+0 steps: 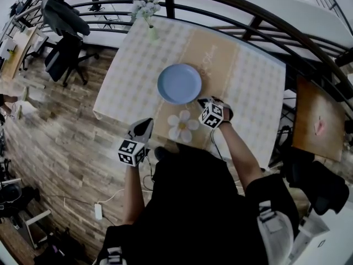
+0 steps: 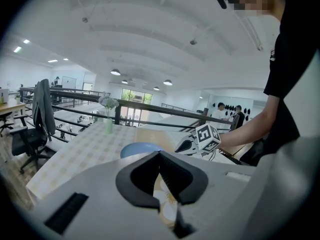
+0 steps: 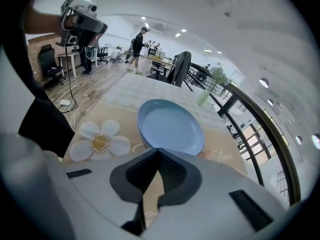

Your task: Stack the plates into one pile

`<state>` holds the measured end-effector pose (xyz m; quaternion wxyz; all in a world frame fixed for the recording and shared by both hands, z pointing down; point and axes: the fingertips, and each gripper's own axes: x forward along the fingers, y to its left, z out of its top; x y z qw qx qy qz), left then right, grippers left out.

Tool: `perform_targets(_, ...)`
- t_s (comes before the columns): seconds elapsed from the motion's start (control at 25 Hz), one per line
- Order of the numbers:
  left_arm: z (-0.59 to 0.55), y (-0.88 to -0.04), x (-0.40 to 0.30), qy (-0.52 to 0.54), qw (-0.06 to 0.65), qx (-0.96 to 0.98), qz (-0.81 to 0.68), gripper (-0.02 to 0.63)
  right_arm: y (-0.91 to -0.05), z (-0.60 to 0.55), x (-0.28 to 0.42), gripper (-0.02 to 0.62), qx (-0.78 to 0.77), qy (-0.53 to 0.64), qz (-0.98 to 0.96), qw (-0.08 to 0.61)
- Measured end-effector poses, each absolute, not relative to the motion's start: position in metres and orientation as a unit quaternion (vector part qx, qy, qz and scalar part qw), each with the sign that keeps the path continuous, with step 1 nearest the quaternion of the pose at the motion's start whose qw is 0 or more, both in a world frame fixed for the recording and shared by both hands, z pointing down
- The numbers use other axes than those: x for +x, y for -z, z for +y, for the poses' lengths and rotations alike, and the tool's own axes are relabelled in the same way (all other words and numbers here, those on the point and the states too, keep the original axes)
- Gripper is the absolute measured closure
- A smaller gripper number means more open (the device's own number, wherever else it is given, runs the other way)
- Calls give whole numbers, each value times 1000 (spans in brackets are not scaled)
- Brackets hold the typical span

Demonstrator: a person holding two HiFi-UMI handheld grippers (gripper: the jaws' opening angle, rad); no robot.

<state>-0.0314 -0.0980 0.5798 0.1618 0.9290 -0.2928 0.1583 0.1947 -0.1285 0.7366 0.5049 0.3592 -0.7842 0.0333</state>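
Note:
A pile of light blue plates (image 1: 179, 84) sits in the middle of the checked tablecloth (image 1: 127, 65); its stacked rims show in the right gripper view (image 3: 170, 126), and how many plates it holds cannot be told. My right gripper (image 1: 202, 100) is shut and empty, its tips just off the pile's near right rim. In its own view, the right gripper (image 3: 159, 150) has its jaws pressed together. My left gripper (image 1: 148, 120) hangs over the table's near edge, left of the pile, also shut on nothing. The left gripper view shows the left gripper (image 2: 160, 154) and the blue plates (image 2: 137, 149) beyond it.
A white daisy print (image 1: 182, 127) lies on the cloth between the grippers. A vase with pale flowers (image 1: 150, 24) stands at the table's far left. A dark railing (image 1: 259, 21) runs behind the table. An office chair (image 1: 63, 54) stands left, a wooden side table (image 1: 317, 120) right.

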Motion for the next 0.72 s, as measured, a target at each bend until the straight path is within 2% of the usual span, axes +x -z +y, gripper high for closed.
perform_targets(0.72, -101, -590, -36, -162, 161, 939, -255, 606, -698, -111, 165, 598, 396, -52, -821, 407)
